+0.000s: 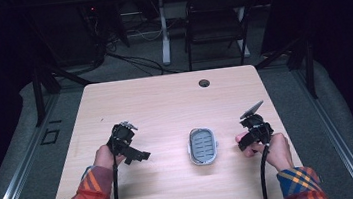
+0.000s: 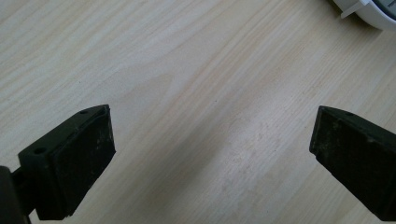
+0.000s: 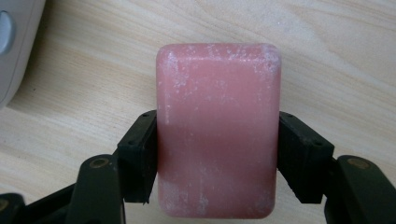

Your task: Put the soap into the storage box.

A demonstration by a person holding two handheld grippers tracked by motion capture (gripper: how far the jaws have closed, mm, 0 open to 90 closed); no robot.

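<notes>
Your right gripper (image 3: pixel 219 154) clamps the pink soap bar (image 3: pixel 218 130) near the table's (image 1: pixel 164 101) right edge; left gripper (image 2: pixel 210 154) gapes empty. The slick bar may slip before reaching the soap dish (image 1: pixel 202 147).

The soap dish (image 2: pixel 373 14) is cut off by the frame's top right corner in the left gripper view. In the high view, the pink soap (image 3: pixel 218 130) is hidden behind the right gripper (image 1: pixel 249 139).
</notes>
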